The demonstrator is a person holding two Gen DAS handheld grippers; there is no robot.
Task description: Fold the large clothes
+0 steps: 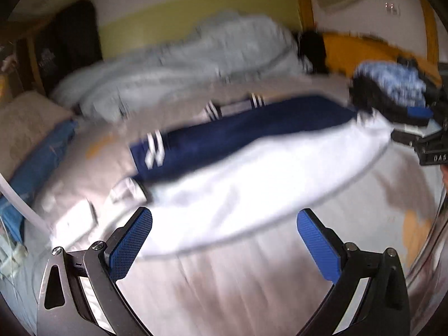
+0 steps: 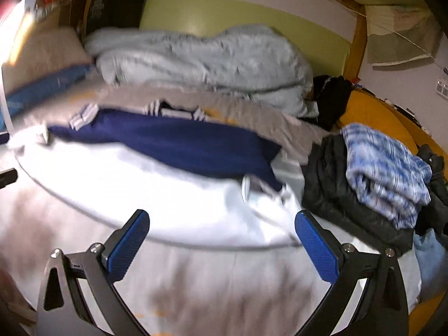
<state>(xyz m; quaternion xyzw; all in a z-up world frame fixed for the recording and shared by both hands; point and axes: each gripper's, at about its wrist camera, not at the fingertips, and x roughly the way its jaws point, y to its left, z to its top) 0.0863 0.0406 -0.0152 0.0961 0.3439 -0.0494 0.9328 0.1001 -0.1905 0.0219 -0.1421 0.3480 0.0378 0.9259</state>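
A large navy-and-white garment (image 1: 252,168) lies spread across the bed, navy half (image 1: 252,128) far, white half near, with white-striped cuffs at its left. It also shows in the right wrist view (image 2: 156,179). My left gripper (image 1: 224,238) is open and empty, hovering just in front of the white edge. My right gripper (image 2: 222,238) is open and empty, just above the white edge near the garment's right end. The right gripper also shows at the right edge of the left wrist view (image 1: 420,128), by the garment's right end. Both views are motion-blurred.
A pale grey-blue duvet (image 2: 210,61) is bunched along the far wall. A pile of dark clothes with a blue-white knit on top (image 2: 383,168) sits right of the garment. A pillow and blue cloth (image 1: 36,154) lie at left. The grey sheet (image 1: 238,294) lies under the grippers.
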